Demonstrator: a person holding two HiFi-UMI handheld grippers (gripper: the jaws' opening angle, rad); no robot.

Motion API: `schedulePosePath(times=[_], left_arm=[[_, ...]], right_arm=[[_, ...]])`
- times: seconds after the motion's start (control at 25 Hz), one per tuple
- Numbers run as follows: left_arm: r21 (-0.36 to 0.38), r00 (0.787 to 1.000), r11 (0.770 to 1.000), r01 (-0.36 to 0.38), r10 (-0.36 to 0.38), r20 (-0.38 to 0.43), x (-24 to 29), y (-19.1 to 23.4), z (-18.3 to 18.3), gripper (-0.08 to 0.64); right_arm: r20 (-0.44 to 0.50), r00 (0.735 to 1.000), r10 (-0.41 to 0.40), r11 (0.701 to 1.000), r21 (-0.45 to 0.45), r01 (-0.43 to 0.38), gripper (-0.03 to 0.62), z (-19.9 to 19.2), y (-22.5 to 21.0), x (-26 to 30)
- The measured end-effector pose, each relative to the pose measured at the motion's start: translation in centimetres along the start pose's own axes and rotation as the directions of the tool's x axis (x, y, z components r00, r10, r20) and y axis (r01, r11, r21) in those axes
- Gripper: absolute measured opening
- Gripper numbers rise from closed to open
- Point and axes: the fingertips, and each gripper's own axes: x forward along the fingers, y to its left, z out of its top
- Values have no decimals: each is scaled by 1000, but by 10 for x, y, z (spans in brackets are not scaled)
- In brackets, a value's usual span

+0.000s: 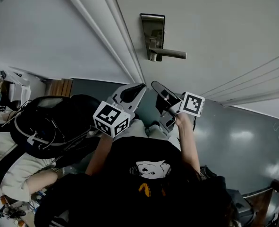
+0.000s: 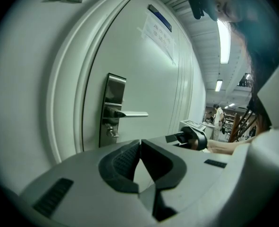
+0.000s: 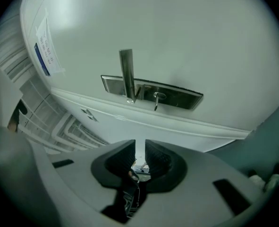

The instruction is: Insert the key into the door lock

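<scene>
Below the lock plate on the door, the head view shows both forearms raised. The left hand-held gripper and right hand-held gripper are side by side, tips tilted toward the plate and well apart from it. The left gripper view shows its jaws pressed together at the tips, holding nothing. The right gripper view shows its jaws nearly closed, pinching the small metal key deep between them, below the plate.

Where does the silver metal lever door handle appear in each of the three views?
Head view: silver metal lever door handle, upper centre, pointing right.
Left gripper view: left of centre, pointing right.
Right gripper view: above centre, standing vertical.
Shared landmark: the steel lock plate behind it.
</scene>
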Motion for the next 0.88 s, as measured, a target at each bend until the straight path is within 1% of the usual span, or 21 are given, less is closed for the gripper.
schedulePosePath(times=[0.08, 0.2, 0.28, 0.56, 0.72, 0.88], left_arm=[[-4, 1000, 1000, -9, 9, -9, -3, -12, -7, 15], [4, 1000, 1000, -15, 15, -19, -9, -38, -16, 15], [4, 1000, 1000, -14, 14, -16, -14, -48, -18, 15], [-13, 1000, 1000, -27, 27, -10, -52, -24, -26, 15], [-28, 1000, 999, -21, 21, -2, -66, -26, -30, 15], [-31, 1000, 999, -13, 13, 8, -86, -36, -37, 15]], right_arm=[[-12, 1000, -5, 1000, -15, 5, 51, -7, -1, -11], [-11, 1000, 1, 1000, -3, -1, 49, -22, 2, -36], [-14, 1000, 4, 1000, -12, -4, 49, -30, 5, -45], [-34, 999, -19, 1000, -21, 18, 48, -54, 14, -12], [-37, 999, -25, 998, -51, 23, 46, -64, 22, -11], [-42, 999, -33, 998, -53, 31, 46, -86, 31, -15]])
